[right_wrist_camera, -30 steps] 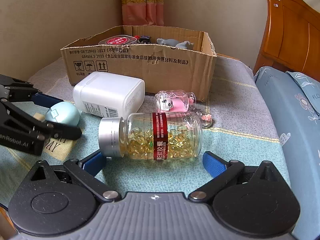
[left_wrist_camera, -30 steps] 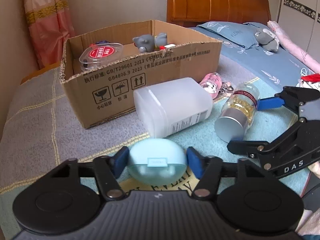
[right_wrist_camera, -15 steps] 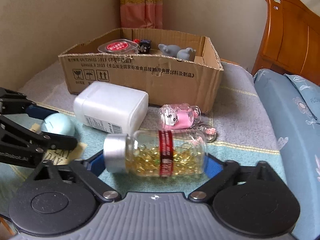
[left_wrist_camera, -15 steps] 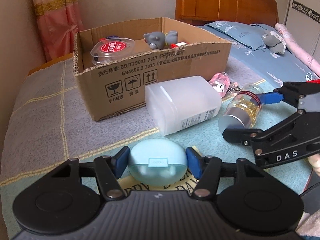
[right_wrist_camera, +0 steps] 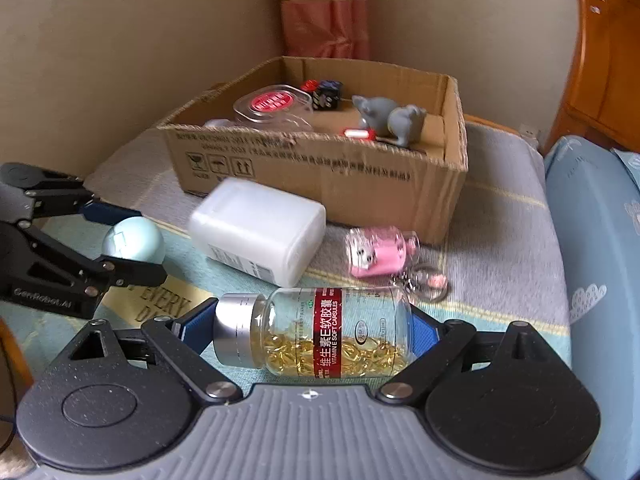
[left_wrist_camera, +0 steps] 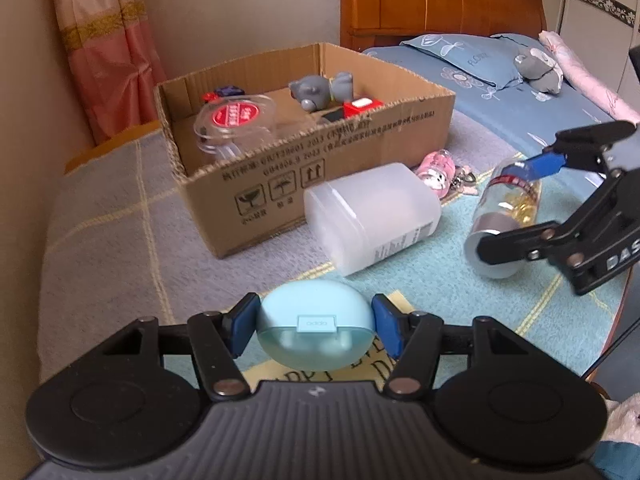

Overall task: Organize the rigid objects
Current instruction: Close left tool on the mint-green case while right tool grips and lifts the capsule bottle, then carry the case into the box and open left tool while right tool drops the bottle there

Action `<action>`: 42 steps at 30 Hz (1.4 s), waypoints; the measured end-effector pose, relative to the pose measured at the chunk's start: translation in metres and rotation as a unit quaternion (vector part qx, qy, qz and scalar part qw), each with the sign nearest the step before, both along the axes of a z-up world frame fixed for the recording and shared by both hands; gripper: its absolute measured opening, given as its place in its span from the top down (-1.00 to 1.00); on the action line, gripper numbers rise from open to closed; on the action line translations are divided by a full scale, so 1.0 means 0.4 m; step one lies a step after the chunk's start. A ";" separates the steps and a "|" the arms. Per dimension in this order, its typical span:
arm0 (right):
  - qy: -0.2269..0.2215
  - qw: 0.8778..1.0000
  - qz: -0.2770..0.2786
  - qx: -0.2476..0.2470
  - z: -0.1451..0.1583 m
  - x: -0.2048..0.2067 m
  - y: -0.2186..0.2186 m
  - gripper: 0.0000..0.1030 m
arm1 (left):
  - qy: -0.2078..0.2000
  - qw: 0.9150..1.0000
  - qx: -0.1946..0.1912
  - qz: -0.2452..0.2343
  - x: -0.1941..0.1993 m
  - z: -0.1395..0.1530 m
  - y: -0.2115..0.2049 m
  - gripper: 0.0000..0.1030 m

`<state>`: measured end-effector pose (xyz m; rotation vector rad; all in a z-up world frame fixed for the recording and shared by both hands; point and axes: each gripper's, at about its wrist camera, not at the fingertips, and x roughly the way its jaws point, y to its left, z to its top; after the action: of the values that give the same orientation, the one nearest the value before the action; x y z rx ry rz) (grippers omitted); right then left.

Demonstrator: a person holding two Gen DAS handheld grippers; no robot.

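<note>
My left gripper (left_wrist_camera: 315,326) is shut on a pale blue earbud case (left_wrist_camera: 315,330) and holds it above the bedspread; the case also shows in the right wrist view (right_wrist_camera: 134,240). My right gripper (right_wrist_camera: 310,330) is shut on a clear capsule bottle (right_wrist_camera: 320,332) with a silver cap and red label, held sideways; the bottle also shows in the left wrist view (left_wrist_camera: 506,216). An open cardboard box (left_wrist_camera: 340,160) stands beyond, holding a grey toy (left_wrist_camera: 320,90), a clear red-labelled tub (left_wrist_camera: 236,120) and small items.
A white plastic bottle (left_wrist_camera: 372,216) lies on its side in front of the box. A pink pig keychain bottle (right_wrist_camera: 380,252) lies beside it. A wooden headboard (left_wrist_camera: 440,0), blue pillow (left_wrist_camera: 480,56) and pink curtain (left_wrist_camera: 104,48) stand behind.
Both grippers have lifted with their objects. The right gripper closed on the capsule bottle and raised it off the bedspread. The box now looks nearer and lower in both views.
</note>
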<state>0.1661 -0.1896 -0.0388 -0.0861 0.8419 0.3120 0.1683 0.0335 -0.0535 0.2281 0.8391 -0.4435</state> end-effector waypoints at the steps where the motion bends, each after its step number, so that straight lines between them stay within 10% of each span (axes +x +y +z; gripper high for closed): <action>1: -0.003 1.000 0.006 0.002 0.009 -0.001 -0.002 -0.85 | 0.001 1.000 0.000 0.000 0.001 0.007 0.002 -0.17; 23: -0.092 0.996 0.016 -0.004 0.181 0.232 -0.020 -0.85 | -0.058 0.998 0.005 -0.012 0.235 0.224 -0.012 -0.17; 42: -0.100 0.995 -0.001 0.006 0.124 0.344 -0.057 -1.00 | -0.032 0.999 0.028 -0.018 0.520 0.167 -0.152 -0.17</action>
<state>0.3039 -0.2124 0.0107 -0.1024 0.6404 0.3005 0.3763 -0.0271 0.0132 0.3087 0.7856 -0.4446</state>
